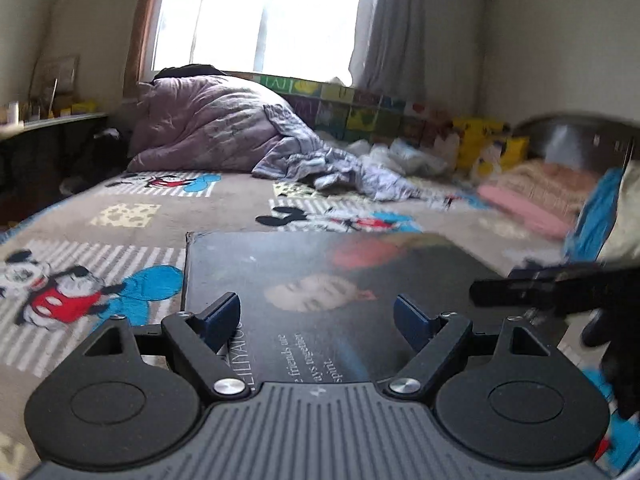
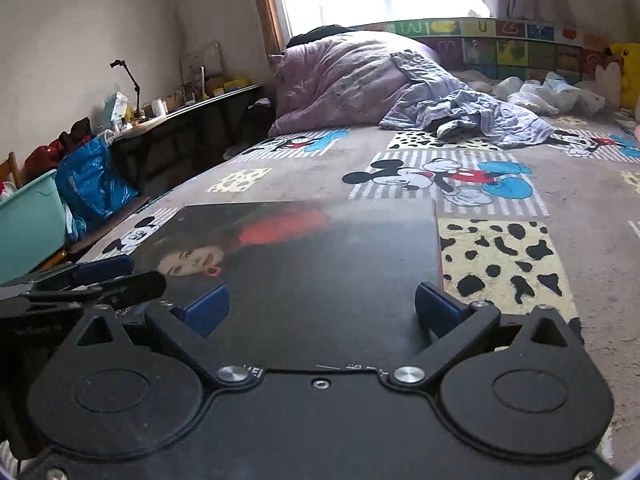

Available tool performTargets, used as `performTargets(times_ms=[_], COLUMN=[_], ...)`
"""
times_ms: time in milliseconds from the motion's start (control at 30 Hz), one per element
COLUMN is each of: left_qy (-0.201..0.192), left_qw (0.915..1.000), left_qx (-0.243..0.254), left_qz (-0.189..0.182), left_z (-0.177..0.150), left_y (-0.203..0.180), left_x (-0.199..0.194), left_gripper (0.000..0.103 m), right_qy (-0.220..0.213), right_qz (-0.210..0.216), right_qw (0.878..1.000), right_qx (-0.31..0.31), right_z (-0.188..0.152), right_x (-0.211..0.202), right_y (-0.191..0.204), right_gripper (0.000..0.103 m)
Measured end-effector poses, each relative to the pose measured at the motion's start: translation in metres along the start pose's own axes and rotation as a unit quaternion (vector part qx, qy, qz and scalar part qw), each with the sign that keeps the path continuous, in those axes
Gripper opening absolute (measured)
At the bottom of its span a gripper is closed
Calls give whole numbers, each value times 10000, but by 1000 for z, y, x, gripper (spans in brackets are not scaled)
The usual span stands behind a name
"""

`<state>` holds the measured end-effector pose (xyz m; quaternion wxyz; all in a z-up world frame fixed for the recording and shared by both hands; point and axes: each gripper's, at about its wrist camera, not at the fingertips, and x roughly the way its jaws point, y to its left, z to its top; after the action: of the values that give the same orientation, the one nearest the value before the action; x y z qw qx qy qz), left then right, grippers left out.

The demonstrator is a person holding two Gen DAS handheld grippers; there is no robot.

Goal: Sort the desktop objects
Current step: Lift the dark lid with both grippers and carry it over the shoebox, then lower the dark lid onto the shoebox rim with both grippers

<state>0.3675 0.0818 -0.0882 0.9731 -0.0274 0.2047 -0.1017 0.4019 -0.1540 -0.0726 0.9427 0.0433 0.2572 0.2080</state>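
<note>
A large dark book with a portrait on its cover lies flat on the cartoon-print blanket. My left gripper hovers low over the book's near edge, open, its blue pads wide apart with nothing between them. In the right wrist view the same book fills the middle. My right gripper is open above its near end, the right pad near the book's right edge. The two grippers are side by side: the right gripper shows blurred at one edge, the left gripper at the other.
A pink quilt pile and a crumpled lilac cloth lie at the far end of the bed. Plastic bags and a yellow plush sit by the wall mat. A cluttered desk, blue bag and teal bin stand left.
</note>
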Motion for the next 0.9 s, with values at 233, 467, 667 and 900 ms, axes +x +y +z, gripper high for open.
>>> performTargets(times_ms=[233, 467, 667, 900], left_qy=[322, 413, 446, 514], left_qw=[9977, 9963, 9933, 9898], left_qx=[449, 298, 206, 164], left_qz=[392, 696, 1042, 1321], left_z=[0, -6, -15, -28], left_y=[-22, -38, -63, -85], left_x=[0, -27, -60, -102], left_gripper=[84, 86, 86, 86], right_qy=[386, 550, 524, 441], right_qz=[-75, -355, -476, -525], right_qw=[9992, 9979, 9973, 9974], right_qx=[-98, -34, 197, 239], right_z=[-2, -12, -24, -35], right_x=[9, -10, -44, -102], right_y=[3, 11, 18, 31], right_gripper=[102, 102, 102, 102])
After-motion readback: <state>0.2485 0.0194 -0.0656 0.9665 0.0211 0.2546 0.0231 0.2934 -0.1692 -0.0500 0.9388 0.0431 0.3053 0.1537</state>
